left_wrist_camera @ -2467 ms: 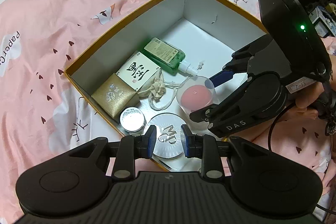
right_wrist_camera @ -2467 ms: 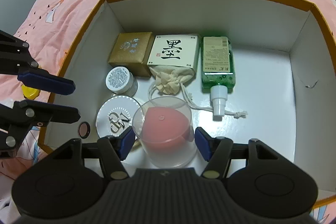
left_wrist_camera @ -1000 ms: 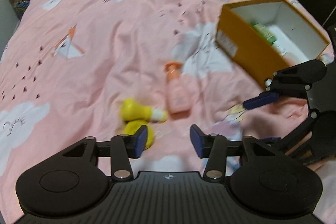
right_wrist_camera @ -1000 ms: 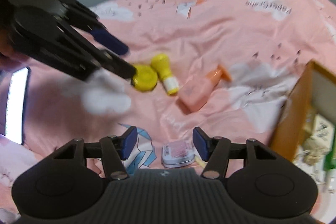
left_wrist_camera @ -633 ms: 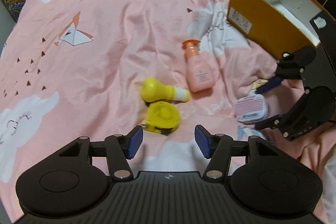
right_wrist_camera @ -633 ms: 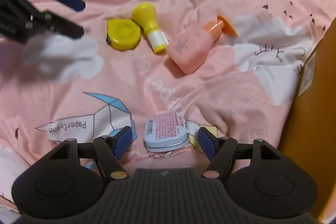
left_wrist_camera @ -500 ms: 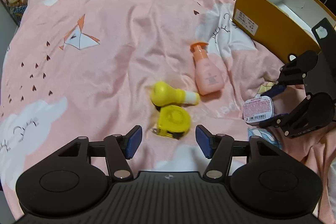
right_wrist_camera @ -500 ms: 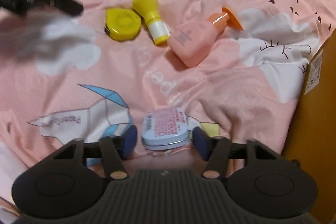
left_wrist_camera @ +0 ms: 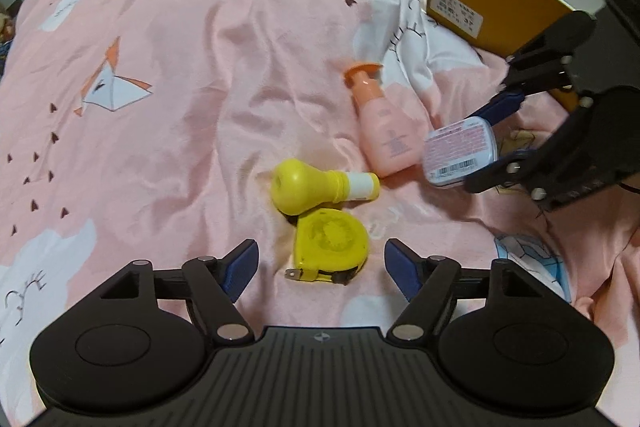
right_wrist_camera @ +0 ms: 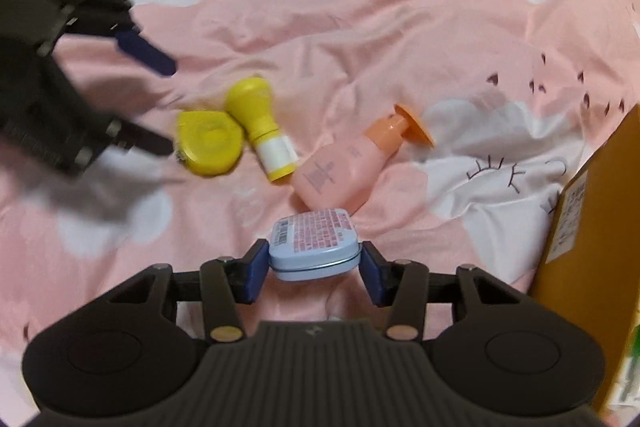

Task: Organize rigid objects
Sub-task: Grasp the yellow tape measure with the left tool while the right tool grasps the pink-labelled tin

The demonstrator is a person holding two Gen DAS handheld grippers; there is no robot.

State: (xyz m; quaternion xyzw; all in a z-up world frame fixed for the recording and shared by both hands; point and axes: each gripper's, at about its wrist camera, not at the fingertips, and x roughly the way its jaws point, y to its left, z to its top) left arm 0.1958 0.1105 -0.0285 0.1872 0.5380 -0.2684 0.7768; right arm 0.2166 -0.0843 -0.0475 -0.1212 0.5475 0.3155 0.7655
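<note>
Between the right jaws (closing): blue tin (right_wrist_camera: 313,245).

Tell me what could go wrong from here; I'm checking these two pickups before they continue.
1. The right gripper, jaws just closing, pinches the blue tin only at its near end, so it might pivot or slip.
2. The yellow tape measure touches the yellow bulb-shaped bottle; the left gripper, jaws just opening, could nudge the bottle and make it roll.
3. The soft, wrinkled bedspread may snag a jaw.
</note>
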